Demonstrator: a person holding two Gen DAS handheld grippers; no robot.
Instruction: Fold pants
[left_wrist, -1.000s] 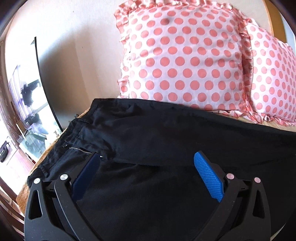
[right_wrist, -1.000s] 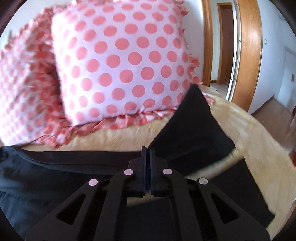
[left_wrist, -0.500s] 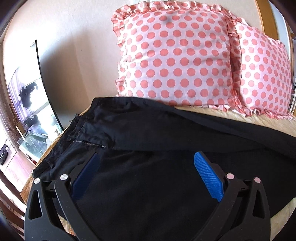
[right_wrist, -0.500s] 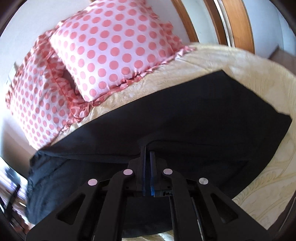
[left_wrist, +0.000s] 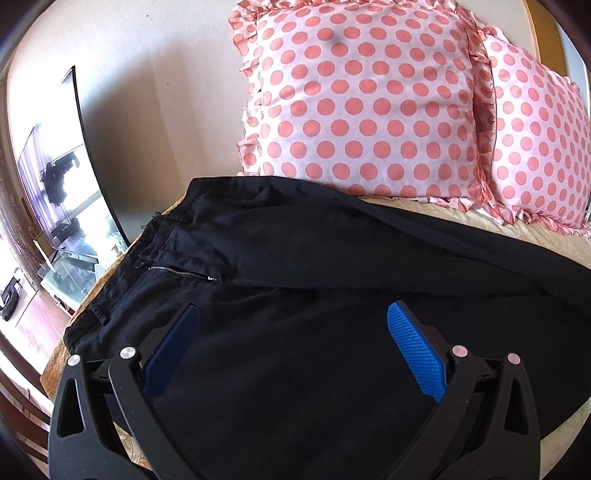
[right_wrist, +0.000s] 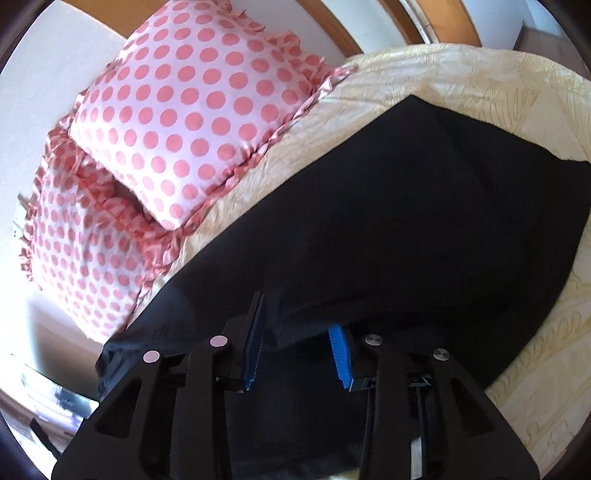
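Now parting on the right gripper (right_wrist: 297, 332) and letting the folded leg of the pants (right_wrist: 424, 229) settle, fingers spreading, left gripper (left_wrist: 293, 354) hovering wide apart.

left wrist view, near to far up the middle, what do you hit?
Left claw, open, its blue pads apart → black pants spread on the bed, near leg first → edge of the upper leg lying across it → beige bedspread strip → polka-dot pillow upright against the wall.
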